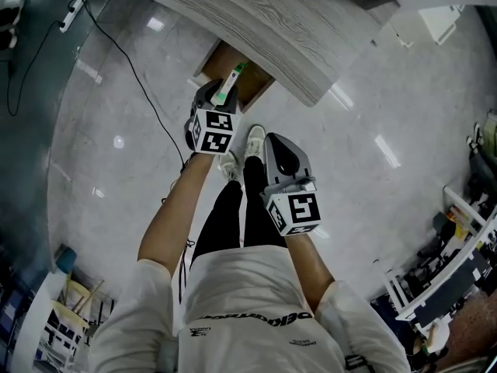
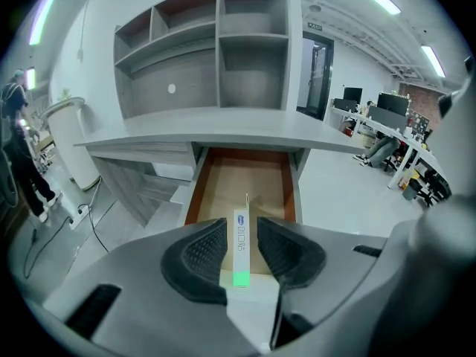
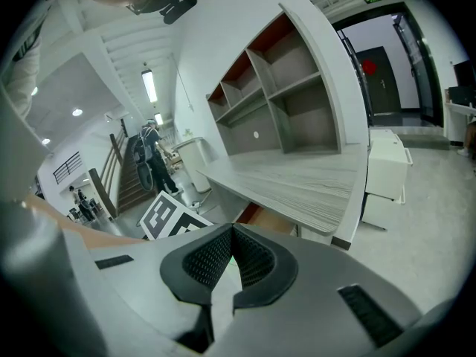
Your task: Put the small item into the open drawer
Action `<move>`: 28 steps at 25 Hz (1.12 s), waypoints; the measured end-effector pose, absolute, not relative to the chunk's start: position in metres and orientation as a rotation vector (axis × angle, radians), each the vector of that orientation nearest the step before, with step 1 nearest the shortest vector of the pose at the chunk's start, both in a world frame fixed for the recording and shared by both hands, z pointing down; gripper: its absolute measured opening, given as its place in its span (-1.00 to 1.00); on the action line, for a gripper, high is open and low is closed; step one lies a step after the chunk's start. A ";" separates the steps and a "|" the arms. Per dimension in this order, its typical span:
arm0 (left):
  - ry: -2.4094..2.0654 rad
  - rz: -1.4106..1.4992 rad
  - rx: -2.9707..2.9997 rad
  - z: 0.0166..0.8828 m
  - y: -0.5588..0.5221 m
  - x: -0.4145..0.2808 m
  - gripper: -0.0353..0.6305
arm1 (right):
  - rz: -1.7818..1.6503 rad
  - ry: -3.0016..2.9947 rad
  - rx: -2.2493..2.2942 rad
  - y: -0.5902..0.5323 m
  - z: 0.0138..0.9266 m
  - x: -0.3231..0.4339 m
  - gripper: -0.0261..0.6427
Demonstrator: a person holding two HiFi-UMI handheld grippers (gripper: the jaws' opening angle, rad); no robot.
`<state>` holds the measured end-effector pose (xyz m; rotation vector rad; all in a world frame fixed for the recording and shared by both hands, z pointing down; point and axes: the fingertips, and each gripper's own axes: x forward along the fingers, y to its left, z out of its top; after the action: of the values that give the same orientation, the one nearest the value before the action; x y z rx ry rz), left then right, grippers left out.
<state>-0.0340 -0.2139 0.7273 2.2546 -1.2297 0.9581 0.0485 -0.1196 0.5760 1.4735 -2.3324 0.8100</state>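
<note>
A small white box with a green end (image 2: 240, 245) lies lengthwise between the pads of my left gripper (image 2: 242, 225), with a narrow gap on each side, so the jaws are open around it. It points into the open wooden drawer (image 2: 245, 177) right in front, under the grey desk. From the head view the box (image 1: 231, 82) sticks out of the left gripper (image 1: 225, 92) over the drawer (image 1: 256, 88). My right gripper (image 1: 273, 140) hangs lower right, away from the drawer. Its pads (image 3: 232, 233) meet with nothing between them.
The grey desk top (image 1: 256, 22) overhangs the drawer, with a shelf unit (image 2: 216, 50) on top. My shoes (image 1: 245, 150) stand just before the drawer. A power strip (image 1: 71, 14) and its cable (image 1: 132, 68) lie on the floor at left. Racks (image 1: 458, 263) stand far right.
</note>
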 end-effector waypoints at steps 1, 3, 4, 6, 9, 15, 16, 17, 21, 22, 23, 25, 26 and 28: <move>-1.233 0.955 2.257 0.724 -0.213 -0.034 -0.49 | 0.804 -2.336 1.473 -0.119 0.574 0.048 -0.83; -1.237 0.946 2.262 0.714 -0.209 -0.033 -0.49 | 0.791 -2.343 1.474 -0.117 0.567 0.048 -0.83; -1.239 0.941 2.265 0.709 -0.206 -0.033 -0.50 | 0.785 -2.346 1.475 -0.116 0.563 0.047 -0.83; -1.243 0.934 2.275 0.699 -0.202 -0.031 -0.51 | 0.771 -2.353 1.480 -0.114 0.556 0.048 -0.83; -1.247 0.920 2.289 0.685 -0.198 -0.029 -0.53 | 0.748 -2.361 1.484 -0.115 0.547 0.050 -0.83; -1.264 0.871 2.302 0.648 -0.189 -0.033 -0.58 | 0.724 -2.378 1.506 -0.112 0.520 0.049 -0.83; -1.270 0.857 2.301 0.641 -0.187 -0.034 -0.59 | 0.720 -2.381 1.510 -0.112 0.515 0.048 -0.83; -1.276 0.841 2.299 0.634 -0.185 -0.036 -0.61 | 0.716 -2.385 1.514 -0.112 0.510 0.048 -0.83; -1.290 0.793 2.312 0.604 -0.175 -0.035 -0.65 | 0.696 -2.402 1.523 -0.111 0.488 0.046 -0.83; -1.292 0.782 2.318 0.597 -0.171 -0.034 -0.67 | 0.690 -2.406 1.524 -0.110 0.483 0.046 -0.83; -1.295 0.769 2.323 0.590 -0.168 -0.032 -0.68 | 0.683 -2.412 1.524 -0.109 0.478 0.046 -0.83; -1.309 0.736 2.327 0.574 -0.164 -0.032 -0.71 | 0.668 -2.425 1.520 -0.108 0.469 0.045 -0.83; -1.318 0.716 2.327 0.565 -0.162 -0.033 -0.72 | 0.663 -2.433 1.518 -0.107 0.463 0.043 -0.83; -1.334 0.684 2.328 0.549 -0.157 -0.037 -0.75 | 0.647 -2.445 1.513 -0.105 0.452 0.039 -0.83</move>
<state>-0.0372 -0.1575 0.5487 2.3277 -1.3338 0.6838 0.0388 -0.1055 0.4519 1.5127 -2.4450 0.6469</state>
